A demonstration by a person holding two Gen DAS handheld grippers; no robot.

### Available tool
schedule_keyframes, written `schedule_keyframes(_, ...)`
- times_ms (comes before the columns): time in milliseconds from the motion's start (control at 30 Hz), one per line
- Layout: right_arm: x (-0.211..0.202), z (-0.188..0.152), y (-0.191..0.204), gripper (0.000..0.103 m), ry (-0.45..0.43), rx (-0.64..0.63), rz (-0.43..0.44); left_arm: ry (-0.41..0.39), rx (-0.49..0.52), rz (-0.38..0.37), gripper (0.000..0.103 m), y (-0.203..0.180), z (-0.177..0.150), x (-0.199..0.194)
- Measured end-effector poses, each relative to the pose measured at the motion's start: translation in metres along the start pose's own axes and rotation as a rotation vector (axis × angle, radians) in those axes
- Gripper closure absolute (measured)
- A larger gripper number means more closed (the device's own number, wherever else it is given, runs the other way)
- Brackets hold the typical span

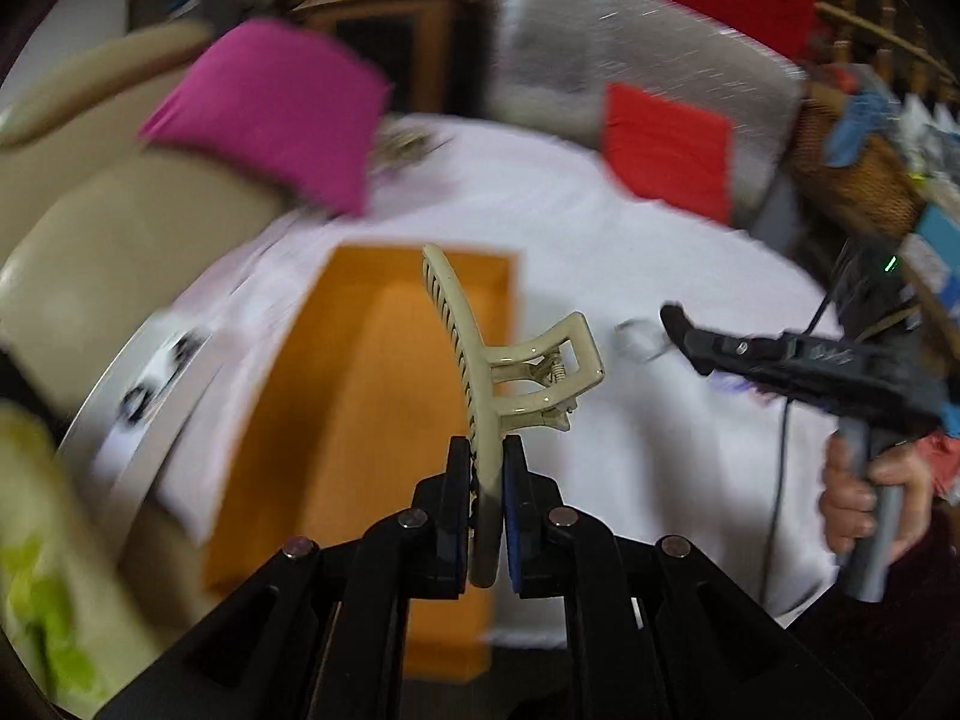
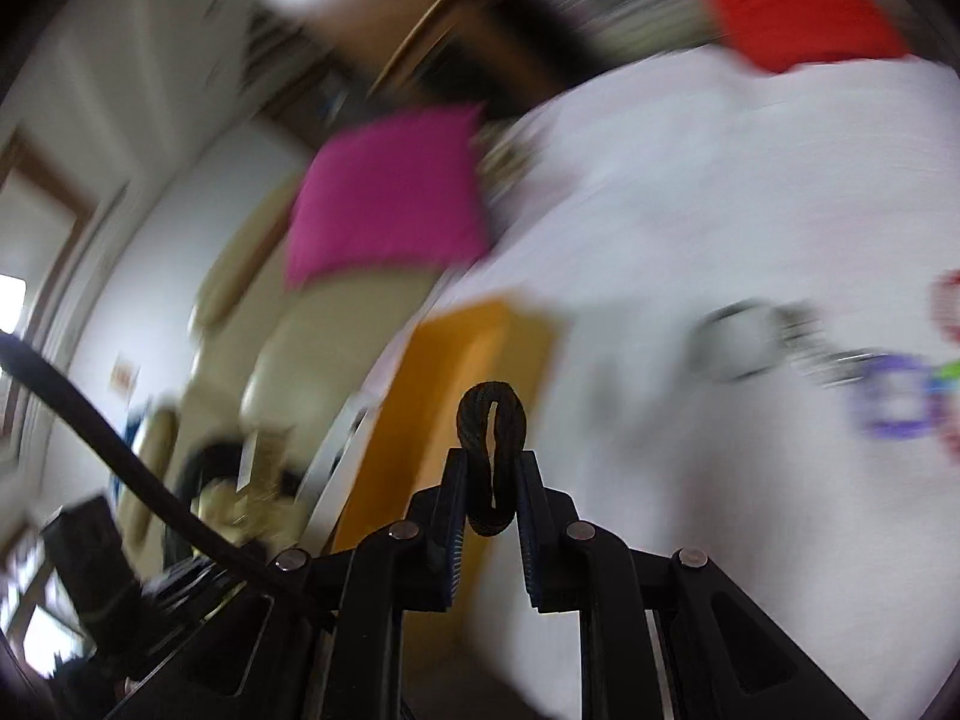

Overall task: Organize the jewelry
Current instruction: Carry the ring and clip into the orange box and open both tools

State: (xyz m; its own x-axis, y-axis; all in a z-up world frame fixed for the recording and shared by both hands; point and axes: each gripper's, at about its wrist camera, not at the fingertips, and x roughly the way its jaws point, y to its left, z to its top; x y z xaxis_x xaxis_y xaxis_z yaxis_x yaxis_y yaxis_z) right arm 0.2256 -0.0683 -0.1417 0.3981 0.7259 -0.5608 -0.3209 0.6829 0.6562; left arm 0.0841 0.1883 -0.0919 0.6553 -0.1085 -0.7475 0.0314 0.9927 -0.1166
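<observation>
Left hand-held gripper clamped on a cream hair claw clip, held above the orange tray. Right hand-held gripper pinched on a black hair tie, raised over the white-covered surface.

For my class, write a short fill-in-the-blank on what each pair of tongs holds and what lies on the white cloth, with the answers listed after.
1. The left tongs are shut on a cream-coloured hair ____.
2. The right tongs pinch a looped hair tie whose colour is ____.
3. Lying on the white cloth beyond both tongs is an open box coloured ____.
4. The cushion on the beige seat is ____.

Missing words: claw clip; black; orange; pink
</observation>
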Motion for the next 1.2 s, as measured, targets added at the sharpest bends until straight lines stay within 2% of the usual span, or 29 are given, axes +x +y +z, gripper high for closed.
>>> schedule_keyframes(100,0.055,-0.012,0.056,0.086,0.135,-0.053,0.029,0.091,-0.09,0.022,0.093,0.046,-0.022,0.012)
schedule_keyframes(267,0.136,-0.018,0.116,0.086,0.309,-0.117,-0.062,0.188,-0.168,0.02,0.093,0.084,-0.038,0.044)
schedule_keyframes(467,0.21,-0.026,0.119,0.083,0.465,-0.147,-0.233,0.276,-0.237,0.02,0.093,0.106,-0.041,0.082)
schedule_keyframes(600,0.231,-0.034,0.107,0.081,0.52,-0.129,-0.307,0.312,-0.261,0.052,0.093,0.113,-0.042,0.099)
schedule_keyframes(700,0.236,-0.032,0.086,0.064,0.537,-0.076,-0.32,0.327,-0.272,0.073,0.091,0.116,-0.042,0.108)
schedule_keyframes(767,0.235,-0.028,0.082,0.064,0.538,-0.054,-0.286,0.349,-0.275,0.085,0.088,0.118,-0.043,0.115)
schedule_keyframes(800,0.233,-0.025,0.083,0.06,0.528,-0.055,-0.28,0.352,-0.278,0.08,0.084,0.118,-0.043,0.116)
schedule_keyframes(900,0.217,-0.014,0.099,0.041,0.461,-0.086,-0.252,0.342,-0.288,0.067,0.07,0.117,-0.042,0.11)
schedule_keyframes(933,0.212,-0.008,0.105,0.039,0.43,-0.096,-0.247,0.325,-0.287,0.071,0.067,0.117,-0.04,0.107)
schedule_keyframes(1067,0.167,0.007,0.111,0.039,0.298,-0.127,-0.204,0.255,-0.267,0.087,0.063,0.109,-0.031,0.082)
schedule_keyframes(1200,0.109,0.012,0.089,0.039,0.162,-0.122,-0.191,0.203,-0.23,0.107,0.062,0.095,-0.026,0.063)
